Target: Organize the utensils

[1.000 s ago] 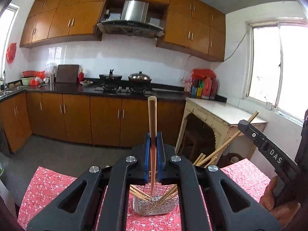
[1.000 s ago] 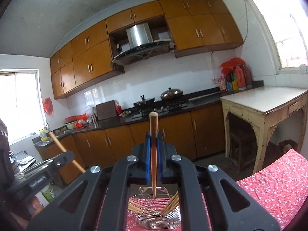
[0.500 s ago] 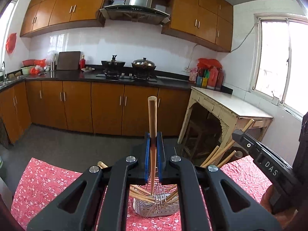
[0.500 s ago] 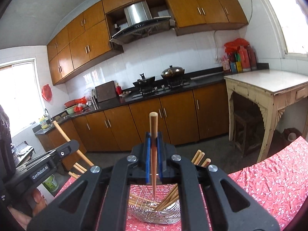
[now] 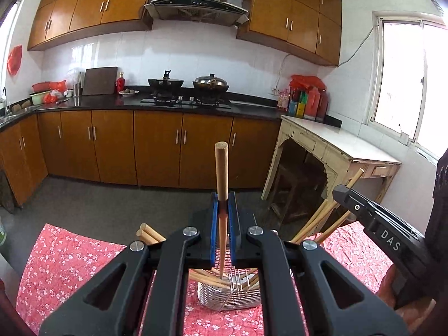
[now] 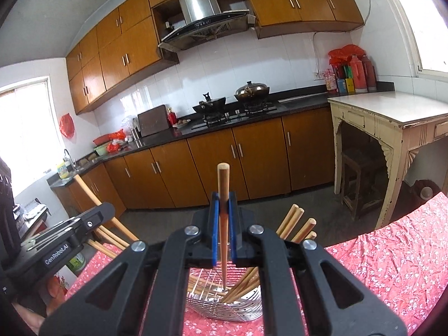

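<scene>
Both tongs are clamped tight right now, each on a single wooden chopstick standing upright between its blue pads. The left tongs [image 5: 223,233] pinch their chopstick [image 5: 222,190] around the middle, thin tip pointing down. Same on the other side: the right tongs [image 6: 223,232] grip their own chopstick [image 6: 223,204] tip-down, thick end up.

Just below and beyond both sets of tongs sits the wire basket [image 5: 246,301] on the desk [image 5: 70,263] with its red flowered cloth. Each tip hangs over the basket's open mouth, and whether either touches the wire floor yet I cannot tell. More chopsticks [image 6: 294,224] already lean in there, fanning out to both sides of the tongs.

The step in hand looks like the drop-in. To do it well, I'd say keep each stick upright and lower it until the tip is well inside the rim. Let go only then, so it tips over to join the leaning bundle rather than bouncing out. The two tongs work close together from either side, so opening one pair at a time seems wise. The basket looks light, and a sideways nudge from a stick could shove it across the cloth.

Beyond the desk edge there's only kitchen floor, a long way for a dropped stick.
</scene>
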Available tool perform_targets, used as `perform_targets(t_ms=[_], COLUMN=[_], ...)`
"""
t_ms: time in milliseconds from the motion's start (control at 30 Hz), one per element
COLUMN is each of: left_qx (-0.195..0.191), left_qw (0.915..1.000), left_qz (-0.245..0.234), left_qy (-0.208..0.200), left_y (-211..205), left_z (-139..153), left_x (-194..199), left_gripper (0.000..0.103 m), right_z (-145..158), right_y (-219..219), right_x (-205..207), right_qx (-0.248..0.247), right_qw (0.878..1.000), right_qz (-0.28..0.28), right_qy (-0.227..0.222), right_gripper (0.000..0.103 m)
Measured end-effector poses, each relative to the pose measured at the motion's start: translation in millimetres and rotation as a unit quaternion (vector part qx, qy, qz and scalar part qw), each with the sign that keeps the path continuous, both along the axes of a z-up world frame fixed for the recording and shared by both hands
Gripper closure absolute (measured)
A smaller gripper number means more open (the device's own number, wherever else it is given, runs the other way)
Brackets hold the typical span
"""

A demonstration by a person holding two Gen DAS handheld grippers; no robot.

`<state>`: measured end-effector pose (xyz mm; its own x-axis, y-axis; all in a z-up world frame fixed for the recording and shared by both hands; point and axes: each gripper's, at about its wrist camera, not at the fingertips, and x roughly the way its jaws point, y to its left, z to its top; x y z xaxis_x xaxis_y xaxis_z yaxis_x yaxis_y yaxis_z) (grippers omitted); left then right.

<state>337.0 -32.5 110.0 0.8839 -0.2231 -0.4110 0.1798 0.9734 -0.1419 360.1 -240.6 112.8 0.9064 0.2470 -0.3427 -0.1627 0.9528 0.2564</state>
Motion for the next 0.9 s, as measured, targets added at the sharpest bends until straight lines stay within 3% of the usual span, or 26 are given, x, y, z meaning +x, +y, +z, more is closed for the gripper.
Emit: perform_targets(t_ms=[67, 100, 133, 267, 367, 667, 900], left_qx=[0.0, 0.0, -0.002, 0.0, -0.001, 0.004, 0.01], left_qw=[1.0, 1.0, 0.9999, 0.9997, 0.9994, 0.9986, 0.9982], left_qz=[0.009, 0.009, 0.01, 0.023, 0.029, 0.043, 0.051], left_qy=[0.001, 0.002, 0.001, -0.013, -0.02, -0.031, -0.032], left_y=[3, 4, 6, 13, 20, 36, 51], left_z=[0, 1, 2, 7, 14, 25, 10], left_x=[1, 1, 1, -9, -17, -56, -99], left_gripper=[0.096, 0.095, 0.094, 0.068, 0.065, 0.048, 0.033], right_z=[0, 0, 0, 4, 11, 33, 27], right_y=[1, 0, -1, -9, -13, -14, -13], right_x=[1, 0, -1, -10, -18, -64, -112], right_qx=[-0.013, -0.016, -0.017, -0.015, -0.016, -0.031, -0.033], right_qw=[1.0, 1.0, 1.0, 0.999, 0.999, 0.997, 0.997], right_qz=[-0.01, -0.015, -0.019, -0.029, -0.034, -0.039, -0.027], right_qy=[-0.001, -0.004, -0.008, -0.019, -0.026, -0.054, -0.059], right_gripper=[0.083, 0.068, 0.064, 0.064, 0.061, 0.031, 0.011])
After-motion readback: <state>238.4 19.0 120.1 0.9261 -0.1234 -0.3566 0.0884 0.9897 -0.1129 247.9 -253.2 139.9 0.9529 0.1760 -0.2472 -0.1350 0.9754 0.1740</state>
